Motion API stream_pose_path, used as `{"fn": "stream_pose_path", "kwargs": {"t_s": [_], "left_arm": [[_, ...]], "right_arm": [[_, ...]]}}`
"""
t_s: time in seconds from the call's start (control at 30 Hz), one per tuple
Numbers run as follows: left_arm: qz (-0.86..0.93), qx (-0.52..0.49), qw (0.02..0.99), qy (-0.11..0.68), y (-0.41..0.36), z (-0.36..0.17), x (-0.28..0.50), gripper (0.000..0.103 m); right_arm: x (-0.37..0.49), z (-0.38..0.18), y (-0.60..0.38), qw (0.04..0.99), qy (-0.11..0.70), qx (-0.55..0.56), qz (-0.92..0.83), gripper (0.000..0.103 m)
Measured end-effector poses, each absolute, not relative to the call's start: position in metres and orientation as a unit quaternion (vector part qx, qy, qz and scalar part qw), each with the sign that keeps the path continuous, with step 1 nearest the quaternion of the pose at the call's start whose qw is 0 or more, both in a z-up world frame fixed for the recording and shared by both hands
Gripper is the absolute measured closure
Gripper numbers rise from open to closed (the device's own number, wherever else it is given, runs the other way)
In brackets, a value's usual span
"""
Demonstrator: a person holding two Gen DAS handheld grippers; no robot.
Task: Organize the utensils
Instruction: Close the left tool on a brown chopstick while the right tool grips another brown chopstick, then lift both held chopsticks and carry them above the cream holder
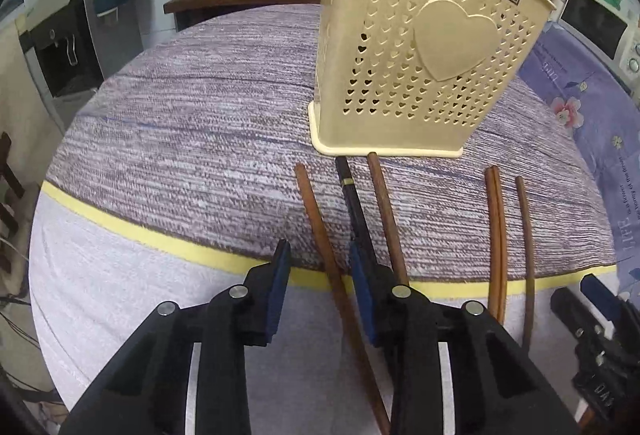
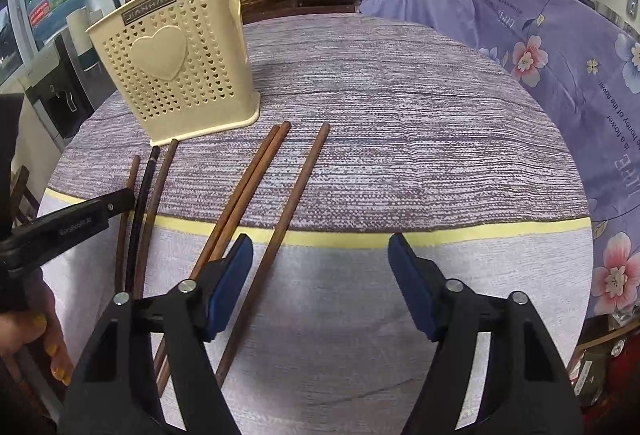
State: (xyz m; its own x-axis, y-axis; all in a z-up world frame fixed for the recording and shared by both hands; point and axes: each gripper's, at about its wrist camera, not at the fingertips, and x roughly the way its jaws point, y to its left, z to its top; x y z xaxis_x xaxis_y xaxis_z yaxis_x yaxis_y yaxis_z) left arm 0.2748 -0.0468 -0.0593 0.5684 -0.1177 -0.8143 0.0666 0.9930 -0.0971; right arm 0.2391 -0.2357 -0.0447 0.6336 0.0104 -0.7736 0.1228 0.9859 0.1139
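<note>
- Left wrist view: the left gripper point(image 1: 320, 291) points down over the near edge of the table point(image 1: 180, 123), its fingers point(image 1: 278, 275) part spread and not pressing on anything.
- One brown chopstick point(image 1: 320, 231) runs up through the gap between those fingers, nearer the right-hand one; its long axis lies almost along the line in which the fingers point, its far end toward the cream utensil holder point(image 1: 416, 47).
- A black chopstick point(image 1: 352, 195) and a second brown chopstick point(image 1: 384, 211) lie just past the right-hand finger, parallel to the first. A pair of chopsticks point(image 1: 496, 235) and a single one point(image 1: 526, 235) lie farther off to that side, well apart from the fingers.
- The holder stands upright straight beyond the fingertips; the black chopstick's far end reaches its base.
- Right wrist view: the right gripper point(image 2: 320, 287) has its fingers point(image 2: 232, 275) spread wide with nothing pinched. A lone chopstick point(image 2: 288, 219) passes just inside the left-hand finger; the touching pair point(image 2: 244, 187) disappears behind that finger.
- The holder point(image 2: 172, 63) stands off beyond and left of these fingers, with the left gripper's arm point(image 2: 72, 223) over the three leftmost chopsticks.
- Judgement: the left gripper is the nearer to the holder, and the grip turns on closing across the stick's axis.
</note>
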Motion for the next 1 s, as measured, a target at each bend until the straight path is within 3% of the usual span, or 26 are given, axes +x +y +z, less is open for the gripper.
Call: {"fn": "stream_pose_path", "kwargs": {"t_s": [0.3,0.47,0.53,0.63,0.7,0.77,0.83,1.0], "left_arm": [[-0.047,-0.035,0.883,0.465,-0.045,-0.059,0.280,0.073],[-0.044,-0.039,0.886,0.461,-0.045,-0.060,0.283,0.073],[-0.039,-0.026,0.888,0.458,-0.049,-0.061,0.288,0.073],[-0.029,-0.010,0.890,0.456,-0.054,-0.061,0.295,0.079],[-0.027,-0.006,0.889,0.457,-0.055,-0.060,0.298,0.082],[-0.025,0.000,0.889,0.457,-0.057,-0.060,0.300,0.091],[-0.029,-0.001,0.889,0.456,-0.058,-0.059,0.300,0.093],[-0.036,-0.022,0.888,0.457,-0.053,-0.059,0.299,0.094]], "right_arm": [[0.293,-0.055,-0.227,0.881,0.464,0.081,-0.049,0.060],[0.306,-0.060,-0.223,0.881,0.463,0.072,-0.066,0.061],[0.312,-0.061,-0.222,0.881,0.462,0.058,-0.075,0.069],[0.326,-0.061,-0.227,0.881,0.461,0.058,-0.089,0.081],[0.336,-0.061,-0.230,0.881,0.460,0.060,-0.095,0.083],[0.343,-0.061,-0.229,0.881,0.459,0.063,-0.098,0.086],[0.346,-0.062,-0.229,0.882,0.456,0.068,-0.098,0.093],[0.344,-0.062,-0.237,0.883,0.451,0.098,-0.089,0.093]]}}
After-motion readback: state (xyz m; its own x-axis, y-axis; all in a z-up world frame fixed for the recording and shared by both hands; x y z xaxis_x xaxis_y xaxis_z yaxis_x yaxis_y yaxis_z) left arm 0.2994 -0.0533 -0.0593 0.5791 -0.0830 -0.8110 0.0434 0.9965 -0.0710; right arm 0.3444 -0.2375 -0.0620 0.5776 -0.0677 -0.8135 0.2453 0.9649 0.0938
